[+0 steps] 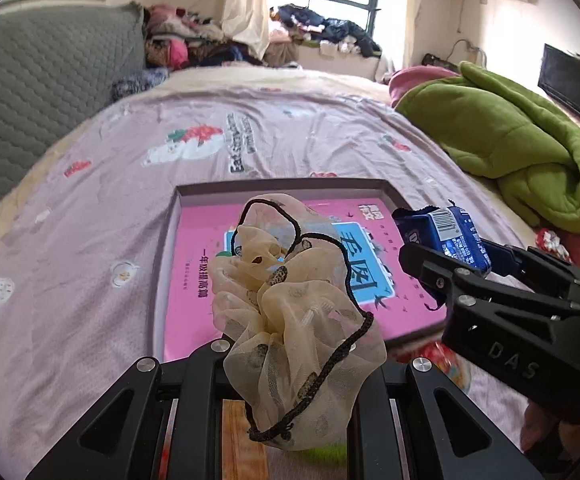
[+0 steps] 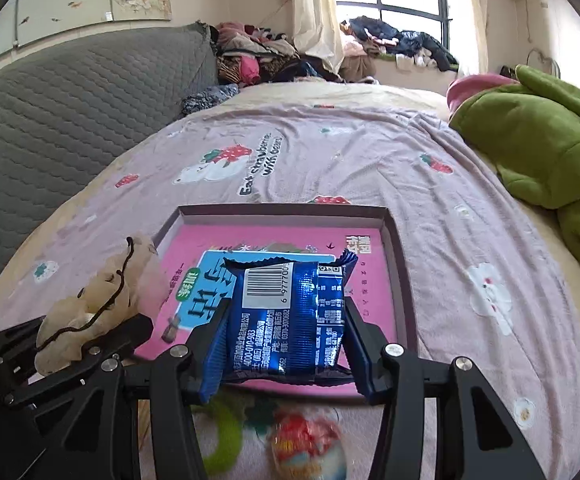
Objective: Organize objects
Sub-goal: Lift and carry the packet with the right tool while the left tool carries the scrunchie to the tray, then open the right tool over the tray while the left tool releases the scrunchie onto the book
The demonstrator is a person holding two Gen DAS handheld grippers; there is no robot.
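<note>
My left gripper [image 1: 290, 356] is shut on a cream mesh scrunchie with a black cord [image 1: 290, 312] and holds it above the near edge of a shallow box with a pink printed bottom [image 1: 194, 280]. The scrunchie and left gripper also show at the left of the right wrist view [image 2: 90, 312]. My right gripper [image 2: 286, 344] is shut on a blue snack packet [image 2: 290, 312] and holds it over the box [image 2: 385, 264]. The right gripper with the packet [image 1: 449, 236] shows at the right of the left wrist view.
The box lies on a bed with a pink strawberry-print sheet [image 2: 329, 160]. A green blanket [image 2: 549, 152] is piled at the right. A grey quilted headboard [image 2: 70, 120] is at the left. A green ring [image 2: 222, 436] and a red-wrapped snack [image 2: 305, 440] lie below the right gripper.
</note>
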